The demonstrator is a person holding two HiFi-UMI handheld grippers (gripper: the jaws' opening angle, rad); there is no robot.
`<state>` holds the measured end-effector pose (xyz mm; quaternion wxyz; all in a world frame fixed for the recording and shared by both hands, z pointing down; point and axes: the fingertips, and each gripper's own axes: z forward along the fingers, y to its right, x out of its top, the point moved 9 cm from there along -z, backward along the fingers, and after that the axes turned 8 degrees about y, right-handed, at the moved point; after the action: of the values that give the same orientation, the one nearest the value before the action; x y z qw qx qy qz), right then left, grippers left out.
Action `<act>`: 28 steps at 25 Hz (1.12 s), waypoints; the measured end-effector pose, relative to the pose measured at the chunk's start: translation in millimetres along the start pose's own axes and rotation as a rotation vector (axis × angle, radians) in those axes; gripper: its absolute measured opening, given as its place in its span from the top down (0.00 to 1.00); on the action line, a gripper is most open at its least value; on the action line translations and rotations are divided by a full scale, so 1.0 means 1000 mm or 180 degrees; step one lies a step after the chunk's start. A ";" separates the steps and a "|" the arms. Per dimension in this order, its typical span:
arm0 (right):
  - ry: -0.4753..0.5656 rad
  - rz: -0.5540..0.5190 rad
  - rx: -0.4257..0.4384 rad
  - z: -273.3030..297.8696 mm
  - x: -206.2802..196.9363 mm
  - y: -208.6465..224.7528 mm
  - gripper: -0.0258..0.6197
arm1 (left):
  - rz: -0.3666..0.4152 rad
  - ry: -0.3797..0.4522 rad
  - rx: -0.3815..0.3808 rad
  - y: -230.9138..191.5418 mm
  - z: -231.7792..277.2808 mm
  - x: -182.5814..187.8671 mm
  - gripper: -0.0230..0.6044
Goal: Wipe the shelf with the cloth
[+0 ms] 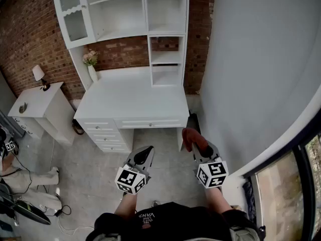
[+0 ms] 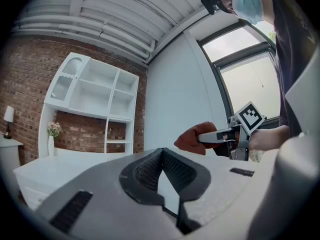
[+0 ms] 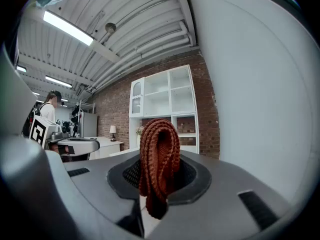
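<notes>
The white shelf unit (image 1: 165,31) rises over a white desk (image 1: 130,97) against the brick wall, well ahead of both grippers. It also shows far off as the shelf unit (image 2: 100,91) and the shelf unit (image 3: 165,96). My right gripper (image 1: 196,145) is shut on a folded rust-red cloth (image 1: 190,137), which sticks up between its jaws as the cloth (image 3: 159,149). My left gripper (image 1: 144,155) hangs level beside it over the floor, shut with nothing in it. The left gripper view catches the cloth (image 2: 192,139) off to its right.
A vase of flowers (image 1: 92,67) stands at the desk's back left. A white nightstand (image 1: 37,102) with a small lamp is left of the desk. A grey wall (image 1: 251,59) runs along the right. Cables and gear lie at the far left of the floor. A person (image 3: 50,109) stands far left.
</notes>
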<state>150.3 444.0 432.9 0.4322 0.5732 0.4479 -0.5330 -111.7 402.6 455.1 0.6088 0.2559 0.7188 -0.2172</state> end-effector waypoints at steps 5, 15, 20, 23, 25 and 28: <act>0.0060 0.0005 -0.0119 0.019 -0.001 -0.006 0.83 | -0.0033 -0.0001 -0.0043 -0.023 0.003 -0.003 0.95; 0.0126 0.0185 -0.0306 0.058 -0.014 -0.018 0.83 | -0.0010 -0.0100 -0.0241 -0.078 0.013 -0.008 0.95; 0.0101 0.0198 -0.0388 0.073 -0.020 -0.018 0.83 | -0.0103 -0.0126 -0.0212 -0.102 0.019 -0.017 0.95; 0.0060 0.0184 -0.0429 0.079 -0.024 -0.007 0.83 | -0.0138 -0.0153 -0.0248 -0.105 0.032 -0.026 0.95; 0.0042 0.0193 -0.0439 0.089 -0.028 0.005 0.83 | -0.0153 -0.0157 -0.0237 -0.109 0.044 -0.032 0.95; 0.0031 0.0213 -0.0420 0.111 -0.031 0.024 0.83 | -0.0141 -0.0165 -0.0198 -0.118 0.066 -0.034 0.95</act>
<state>148.1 329.0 457.4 0.4843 0.5607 0.4647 -0.4848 -131.1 266.4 477.8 0.6299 0.2153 0.7147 -0.2147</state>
